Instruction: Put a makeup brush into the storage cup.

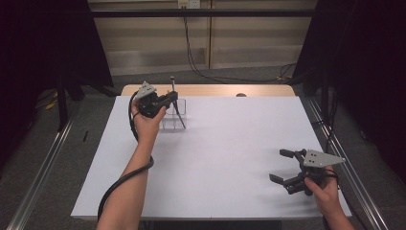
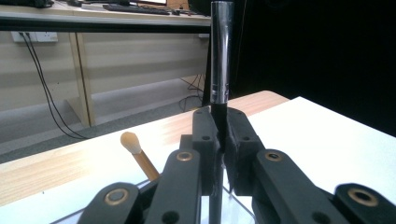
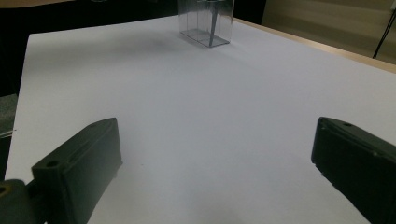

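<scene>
My left gripper point(image 1: 170, 98) is at the far left of the table, over a clear plastic box point(image 1: 173, 118). Its jaws are shut on a slim black stick with a shiny silver sleeve point(image 2: 219, 56), which stands upright; its top end point(image 1: 173, 84) rises above the gripper. The stick's lower part runs down between the jaws towards the box. A second stick with a wooden handle and a pale rounded tip point(image 2: 132, 144) leans to the left behind the jaws. My right gripper point(image 1: 277, 165) rests low at the near right, open with nothing between its jaws point(image 3: 215, 158). The clear box point(image 3: 207, 23) stands far ahead of it.
A white sheet point(image 1: 215, 158) covers the table, with a strip of bare wood point(image 1: 210, 90) along the far edge and a small dark object point(image 1: 241, 95) on it. Metal rails run along both sides. Cables hang on the wall behind.
</scene>
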{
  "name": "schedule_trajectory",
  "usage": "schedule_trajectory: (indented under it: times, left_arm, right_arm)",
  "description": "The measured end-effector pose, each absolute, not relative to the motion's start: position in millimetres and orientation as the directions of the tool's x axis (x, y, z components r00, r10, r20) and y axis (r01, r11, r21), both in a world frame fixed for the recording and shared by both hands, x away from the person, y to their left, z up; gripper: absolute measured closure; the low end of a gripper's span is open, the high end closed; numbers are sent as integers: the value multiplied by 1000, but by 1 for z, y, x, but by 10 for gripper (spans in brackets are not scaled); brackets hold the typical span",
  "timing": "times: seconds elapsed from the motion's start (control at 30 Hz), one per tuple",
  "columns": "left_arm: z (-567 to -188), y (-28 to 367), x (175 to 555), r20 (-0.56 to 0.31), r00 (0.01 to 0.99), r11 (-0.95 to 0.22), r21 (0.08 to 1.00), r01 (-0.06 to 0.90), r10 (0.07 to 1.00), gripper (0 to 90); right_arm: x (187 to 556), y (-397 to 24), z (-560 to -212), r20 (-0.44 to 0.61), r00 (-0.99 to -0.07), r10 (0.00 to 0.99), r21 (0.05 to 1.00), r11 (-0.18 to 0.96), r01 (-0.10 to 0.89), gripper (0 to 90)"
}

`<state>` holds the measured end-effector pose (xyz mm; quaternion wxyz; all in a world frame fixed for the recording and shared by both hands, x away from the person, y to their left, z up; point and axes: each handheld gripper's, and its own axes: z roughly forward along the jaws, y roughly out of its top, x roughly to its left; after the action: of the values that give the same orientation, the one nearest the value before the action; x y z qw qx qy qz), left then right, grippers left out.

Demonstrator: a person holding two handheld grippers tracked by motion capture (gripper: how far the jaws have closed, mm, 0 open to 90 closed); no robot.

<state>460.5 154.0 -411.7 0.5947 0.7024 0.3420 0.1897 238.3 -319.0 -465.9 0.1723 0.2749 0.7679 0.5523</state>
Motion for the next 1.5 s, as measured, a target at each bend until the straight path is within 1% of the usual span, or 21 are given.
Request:
schedule_trajectory:
  times: [1.13, 1.2, 1.23, 1.33, 1.5]
  left_arm:
    - [-425, 154, 457, -178, 702, -54, 954, 295, 690, 830]
    - [-425, 155, 457, -183, 702, -50, 953, 297, 688, 793]
    - [-425, 156, 456, -204, 708, -25, 954, 299, 676, 758]
    - [-424, 159, 453, -211, 711, -20, 953, 302, 671, 695]
    - [-425, 163, 449, -226, 719, 6, 955, 295, 657, 551]
  right_arm:
    - [238, -317, -466, 36, -795, 606, 941, 246, 231, 11]
    - [238, -317, -466, 36, -793, 608, 940, 248, 232, 11]
    - [237, -317, -466, 37, -794, 607, 941, 246, 232, 11]
    - [237, -318, -466, 37, -791, 610, 941, 245, 232, 11]
    - [236, -318, -466, 36, -792, 610, 941, 246, 232, 11]
